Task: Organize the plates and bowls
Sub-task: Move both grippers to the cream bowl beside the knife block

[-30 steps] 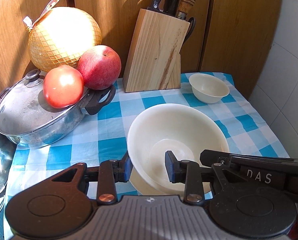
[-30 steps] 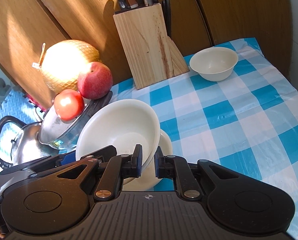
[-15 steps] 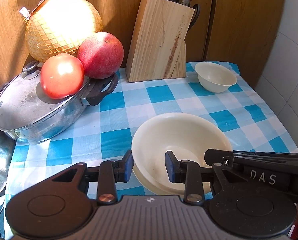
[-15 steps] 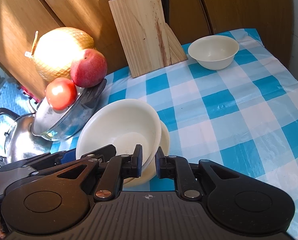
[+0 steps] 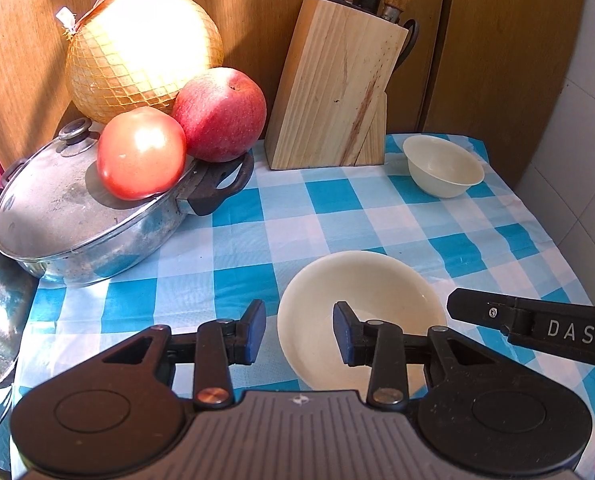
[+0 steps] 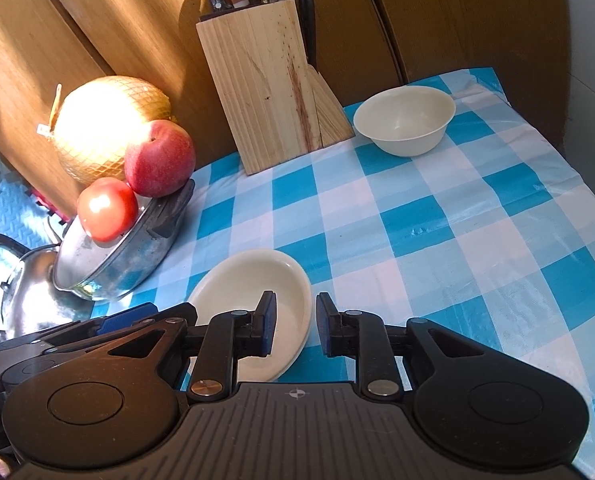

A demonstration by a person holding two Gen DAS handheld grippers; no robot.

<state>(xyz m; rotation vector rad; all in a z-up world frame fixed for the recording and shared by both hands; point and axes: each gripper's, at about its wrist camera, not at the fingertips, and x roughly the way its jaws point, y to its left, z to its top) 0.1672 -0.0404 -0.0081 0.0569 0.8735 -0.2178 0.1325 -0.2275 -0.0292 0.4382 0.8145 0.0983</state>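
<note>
A wide cream bowl [image 5: 361, 300] lies flat on the blue-checked cloth just ahead of both grippers. Whether a plate sits under it I cannot tell. My left gripper [image 5: 299, 332] straddles its left rim, with the blue pads clear of it on both sides. My right gripper [image 6: 296, 328] straddles the right rim of the bowl [image 6: 257, 280]; its jaws are opening and the pads do not press. In the left wrist view the right gripper's finger [image 5: 537, 324] shows past the bowl. A small cream bowl [image 5: 443, 166] [image 6: 405, 120] stands at the far right, by the knife block.
A wooden knife block [image 5: 333, 88] stands at the back. On the left a lidded steel pot [image 5: 77, 220] carries a tomato [image 5: 141, 152] and an apple [image 5: 219, 114], with a netted pomelo [image 5: 141, 48] behind. A kettle [image 6: 21, 288] sits far left. A tiled wall borders the table on the right.
The wide bowl, held up and tilted between both grippers a second ago, now lies flat and lower on the cloth. The right jaws have spread off its rim; the left jaws widened slightly.
</note>
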